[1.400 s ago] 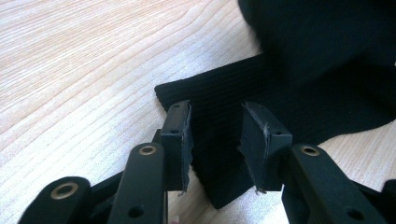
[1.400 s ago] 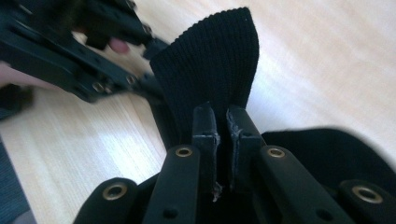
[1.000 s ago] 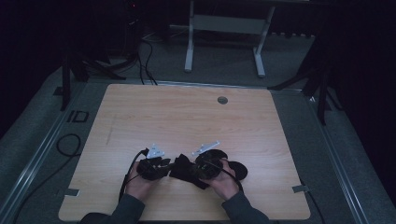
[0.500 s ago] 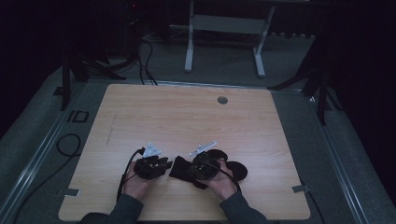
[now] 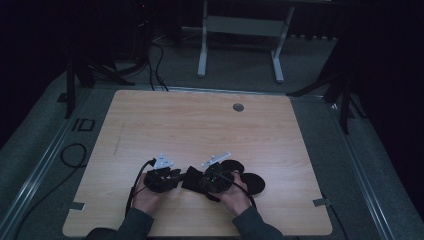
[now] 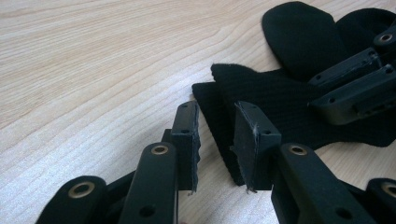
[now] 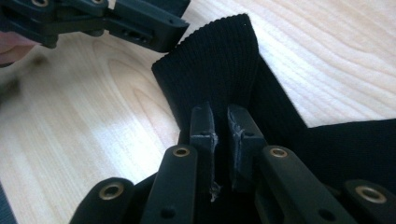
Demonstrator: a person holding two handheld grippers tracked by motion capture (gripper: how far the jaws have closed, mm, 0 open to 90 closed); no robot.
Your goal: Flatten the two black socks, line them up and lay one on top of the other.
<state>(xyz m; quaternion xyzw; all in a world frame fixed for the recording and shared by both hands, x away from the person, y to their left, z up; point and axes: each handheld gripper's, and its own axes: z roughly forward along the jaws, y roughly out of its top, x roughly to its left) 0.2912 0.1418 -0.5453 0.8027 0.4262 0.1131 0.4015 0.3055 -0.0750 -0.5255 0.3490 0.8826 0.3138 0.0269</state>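
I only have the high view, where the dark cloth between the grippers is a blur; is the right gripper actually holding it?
Observer: Yes. The right gripper view shows the right gripper with its fingers pinched on a fold of a black ribbed sock.
Operator: Thank you. And the left one?
Observer: The left gripper is open. The sock's cuff reaches into the gap between its fingers, not clamped.
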